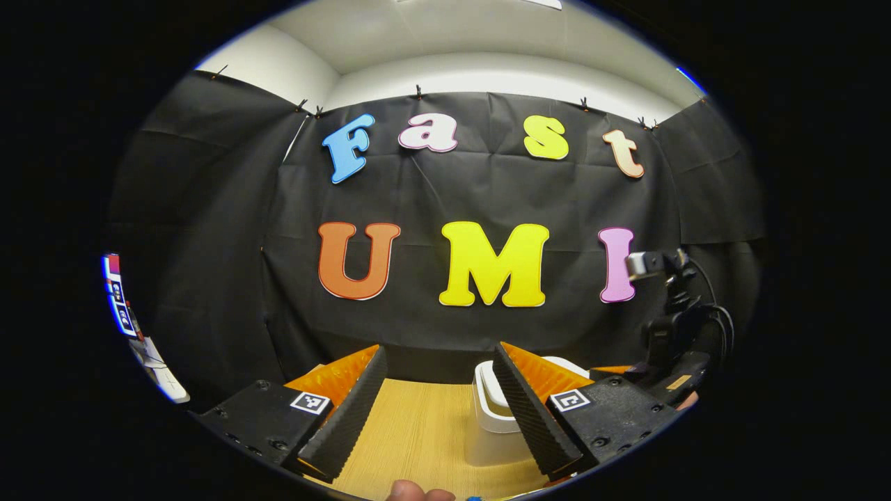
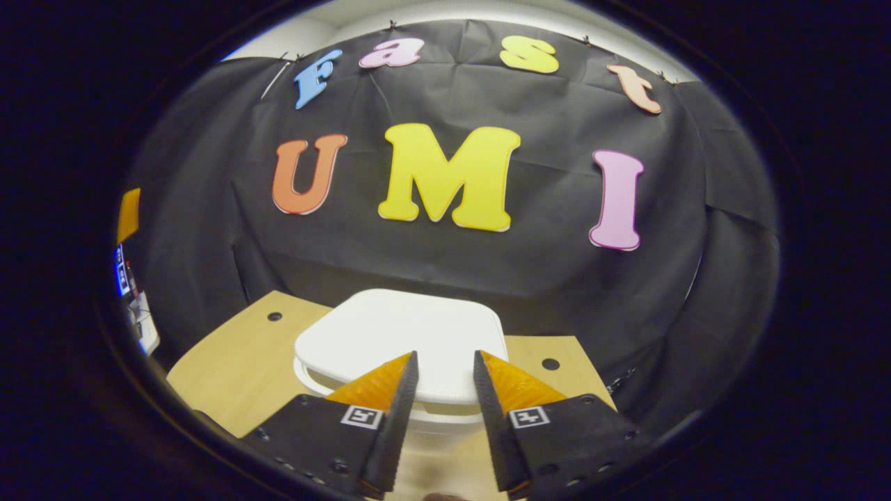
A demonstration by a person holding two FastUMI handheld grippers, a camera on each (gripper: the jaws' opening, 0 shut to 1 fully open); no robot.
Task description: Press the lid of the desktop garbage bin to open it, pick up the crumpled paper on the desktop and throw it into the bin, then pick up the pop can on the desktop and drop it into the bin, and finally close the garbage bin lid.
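In the left gripper view, a bright screen (image 1: 120,296) showed at the far left edge, beyond the dark cloth wall (image 1: 209,229). The left gripper (image 1: 440,362) hung above the wooden desktop (image 1: 418,431) with its 2 fingers (image 1: 348,410) spread wide apart and nothing between them. A fingertip of the person's hand (image 1: 418,492) showed at the bottom edge. To the right of the gap, the white garbage bin (image 1: 494,424) stood on the desktop, partly hidden behind the left gripper's right-hand finger; its upper rim and side wall could be seen. Farther right, the right gripper (image 1: 668,348) showed as a dark body with cables, raised near the bin; from this side I could not tell how its jaws stood.

In the right gripper view, the desktop ran from the left, with 1 small dark hole (image 2: 274,316) in it there. The bin's white lid (image 2: 400,334) lay closed and flat over the bin, in the middle of the view. The right gripper hovered just over the near edge of the lid, its jaws somewhat apart, holding nothing; whether its fingers (image 2: 390,410) touched the lid could not be told. A 2nd dark hole (image 2: 550,364) sat in the desktop to the right of the lid, near the cloth wall.
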